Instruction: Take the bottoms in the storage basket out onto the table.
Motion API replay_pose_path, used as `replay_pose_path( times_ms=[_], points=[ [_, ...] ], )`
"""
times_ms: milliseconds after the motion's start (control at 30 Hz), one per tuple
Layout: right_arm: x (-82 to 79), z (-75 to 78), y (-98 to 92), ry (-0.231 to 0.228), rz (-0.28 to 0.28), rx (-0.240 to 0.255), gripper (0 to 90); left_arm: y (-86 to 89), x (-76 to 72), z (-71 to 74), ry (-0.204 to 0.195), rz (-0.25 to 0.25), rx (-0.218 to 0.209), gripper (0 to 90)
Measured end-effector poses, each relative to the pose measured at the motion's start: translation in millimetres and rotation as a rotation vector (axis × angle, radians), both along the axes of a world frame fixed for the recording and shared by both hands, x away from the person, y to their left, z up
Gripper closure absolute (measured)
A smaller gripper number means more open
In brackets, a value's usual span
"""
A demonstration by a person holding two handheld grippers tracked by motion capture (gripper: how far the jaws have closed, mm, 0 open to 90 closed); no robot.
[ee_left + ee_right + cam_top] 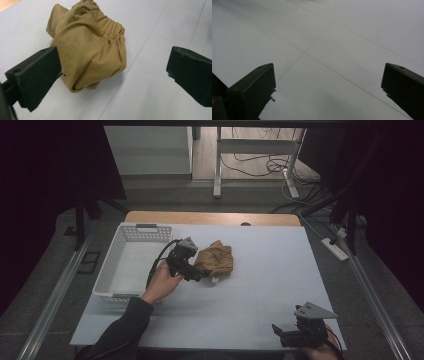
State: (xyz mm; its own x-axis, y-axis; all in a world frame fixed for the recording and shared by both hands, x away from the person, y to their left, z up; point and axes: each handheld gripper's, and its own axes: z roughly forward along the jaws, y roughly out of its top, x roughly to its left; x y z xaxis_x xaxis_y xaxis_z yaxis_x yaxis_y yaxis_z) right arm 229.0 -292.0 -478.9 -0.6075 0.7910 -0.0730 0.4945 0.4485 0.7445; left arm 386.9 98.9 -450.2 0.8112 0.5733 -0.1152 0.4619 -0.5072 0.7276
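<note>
My left gripper, jaws spread, reaches the cloth; I judge it must close, then go left into the basket, right gripper idle, spread.

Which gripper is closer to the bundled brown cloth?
Left. The left gripper is right beside the brown cloth, open. The right gripper waits at the table's near edge.

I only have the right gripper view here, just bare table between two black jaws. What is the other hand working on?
Observer: The left claw is at a crumpled tan cloth, jaws wide open.
Operator: Is it gripping the cloth yet?
Observer: No. In the left gripper view the cloth lies on the table between the jaws, unpinched.
Operator: Anything to put it in?
Observer: A white basket stands just left of that hand.
</note>
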Motion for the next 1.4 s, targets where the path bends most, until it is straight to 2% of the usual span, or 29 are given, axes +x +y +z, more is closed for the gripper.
replay_pose_path(
  times_ms=[300,633,967,1400],
  points=[
    [-0.1,0.0,0.2,0.003,0.006,0.001,0.0,8.2,-6.0,1.4,-0.001,0.004,-0.007,0.0],
    [0.1,0.1,0.3,0.008,0.011,0.000,0.0,13.5,-11.1,3.3,0.008,0.006,-0.034,0.0],
    [-0.3,0.1,0.4,0.003,0.008,-0.003,0.0,16.0,-18.4,3.7,0.007,0.004,-0.032,0.0],
    [-0.6,-0.1,1.2,0.002,0.013,-0.007,0.0,26.4,-27.3,3.9,0.020,0.012,-0.050,0.0]
  ],
)
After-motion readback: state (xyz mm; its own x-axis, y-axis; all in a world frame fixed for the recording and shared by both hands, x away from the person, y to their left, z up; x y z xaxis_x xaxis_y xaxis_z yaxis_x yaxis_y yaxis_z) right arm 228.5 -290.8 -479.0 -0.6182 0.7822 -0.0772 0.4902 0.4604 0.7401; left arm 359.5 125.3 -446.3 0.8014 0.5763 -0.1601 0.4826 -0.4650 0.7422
